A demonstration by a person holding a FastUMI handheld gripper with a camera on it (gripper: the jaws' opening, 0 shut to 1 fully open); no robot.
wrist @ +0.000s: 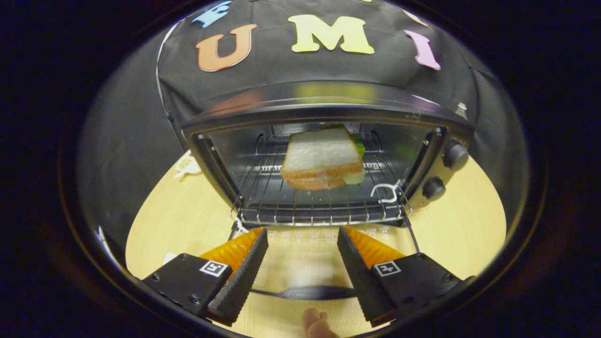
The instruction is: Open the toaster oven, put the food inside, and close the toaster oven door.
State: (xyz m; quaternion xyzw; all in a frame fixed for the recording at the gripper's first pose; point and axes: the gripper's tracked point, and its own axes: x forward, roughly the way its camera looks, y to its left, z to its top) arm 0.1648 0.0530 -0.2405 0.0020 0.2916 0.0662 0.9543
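I hold the gripper (303, 234) with fingers spread wide and nothing between them, low in the frame over the open door (305, 263) of the toaster oven (328, 103). The sandwich (323, 158) sits at frame centre on the wire rack (319, 206) inside. I judge the glass door rigid, hinged and fairly light; take it at the dark handle (310, 293) near the bottom edge. The wooden table (178, 211) is smooth, so the oven may slide.
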